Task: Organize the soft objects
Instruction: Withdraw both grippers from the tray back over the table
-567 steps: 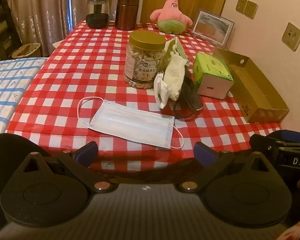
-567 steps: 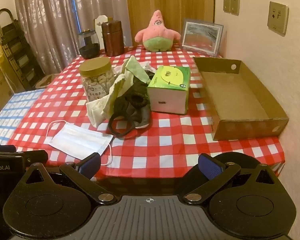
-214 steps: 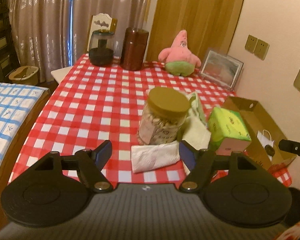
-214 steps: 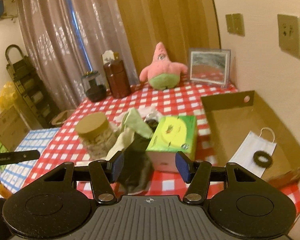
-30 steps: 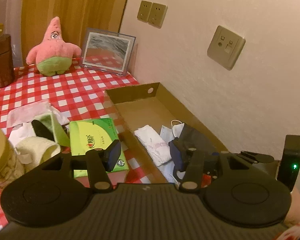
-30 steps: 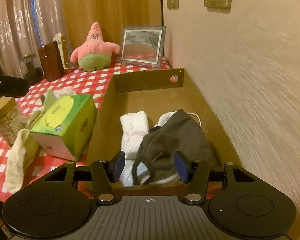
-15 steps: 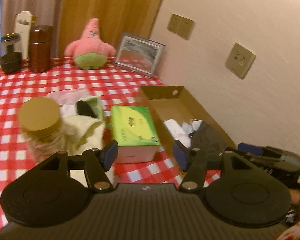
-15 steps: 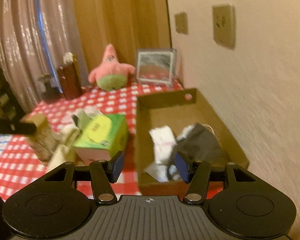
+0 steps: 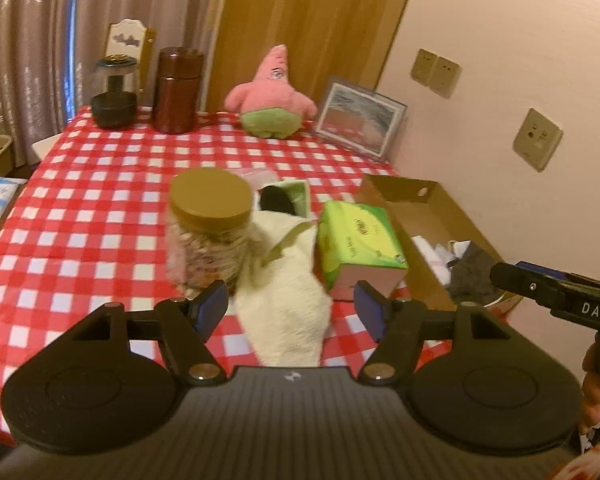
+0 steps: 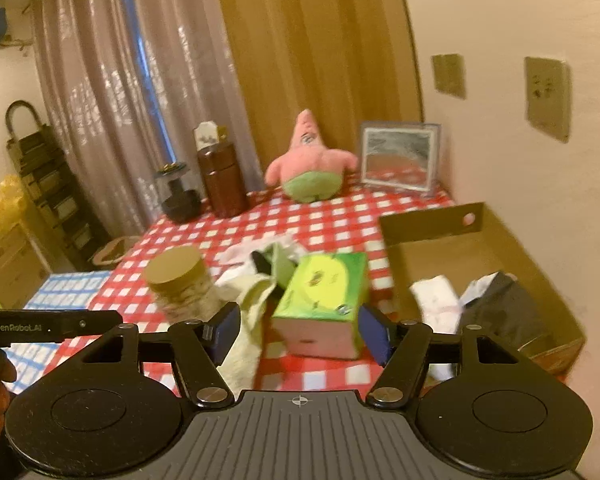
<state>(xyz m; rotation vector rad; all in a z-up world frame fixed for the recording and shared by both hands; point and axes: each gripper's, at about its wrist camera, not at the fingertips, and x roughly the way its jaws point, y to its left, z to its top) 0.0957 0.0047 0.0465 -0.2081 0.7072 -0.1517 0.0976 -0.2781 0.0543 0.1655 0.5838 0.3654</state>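
Observation:
A cream towel (image 9: 290,300) (image 10: 248,320) lies on the red checked table between the nut jar (image 9: 210,224) (image 10: 180,284) and the green tissue box (image 9: 358,246) (image 10: 326,300). Behind it sit a green cloth with a dark item (image 9: 284,200) and a pale pink cloth (image 10: 256,252). The cardboard tray (image 9: 416,196) (image 10: 432,226) at the right holds a white folded cloth (image 10: 436,300), a dark grey cloth (image 9: 474,276) (image 10: 500,312) and a mask. My left gripper (image 9: 290,308) hovers over the towel, jaws opening, nothing between them. My right gripper (image 10: 296,332) hangs before the tissue box, jaws opening, empty.
At the table's far end stand a pink star plush (image 9: 272,96) (image 10: 310,164), a picture frame (image 9: 358,122) (image 10: 400,156), a brown canister (image 9: 178,90) (image 10: 222,178) and a dark glass pot (image 9: 114,98). The wall runs along the right. A blue checked surface (image 10: 60,292) lies left.
Both grippers have pulled back from the tray and swung left toward the table's middle. Both pairs of jaws have widened. The dark grey cloth stays in the tray.

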